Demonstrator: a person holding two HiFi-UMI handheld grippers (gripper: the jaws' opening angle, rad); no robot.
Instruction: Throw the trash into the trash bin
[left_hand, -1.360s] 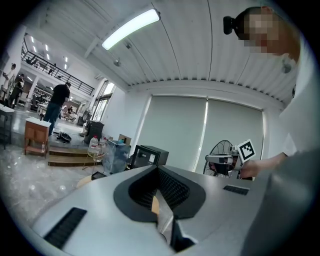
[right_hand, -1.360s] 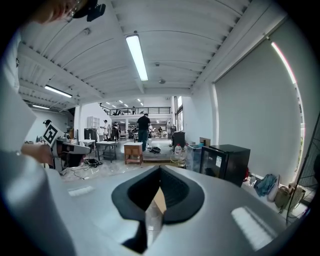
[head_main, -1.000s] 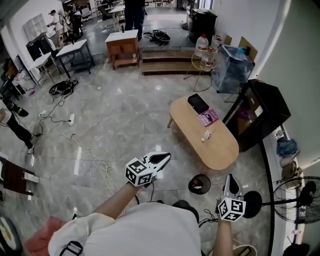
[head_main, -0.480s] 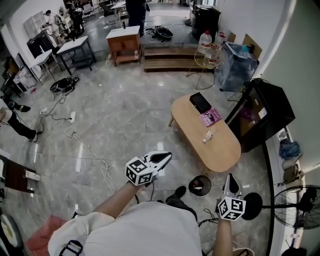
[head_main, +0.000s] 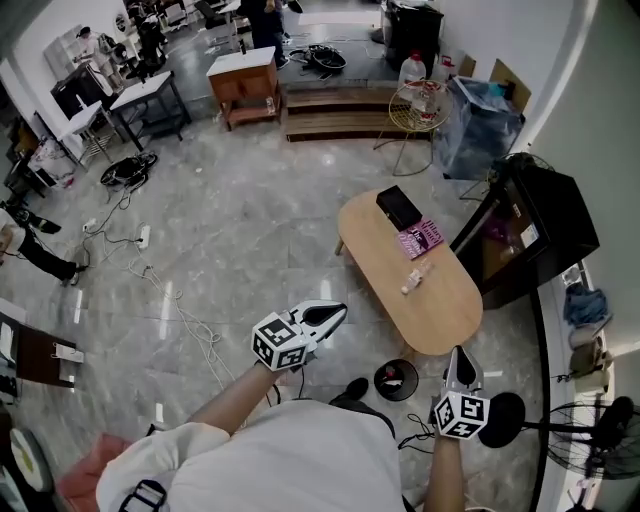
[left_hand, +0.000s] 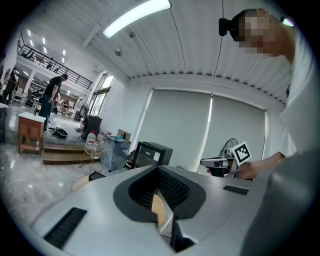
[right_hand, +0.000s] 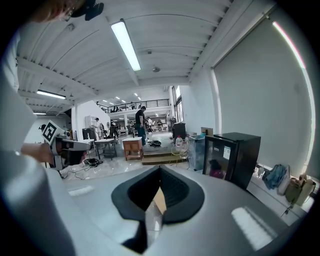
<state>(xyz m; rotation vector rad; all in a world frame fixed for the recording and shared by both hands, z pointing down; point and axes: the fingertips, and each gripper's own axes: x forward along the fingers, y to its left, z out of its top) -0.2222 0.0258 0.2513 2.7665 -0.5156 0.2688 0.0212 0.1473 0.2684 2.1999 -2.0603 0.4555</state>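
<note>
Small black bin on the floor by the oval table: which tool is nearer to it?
Right. The right tool is just right of the bin; the left tool is farther, up-left of it.

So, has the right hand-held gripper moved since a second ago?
Yes. The right hand-held gripper has come forward, closer to the near end of the oval wooden table.
</note>
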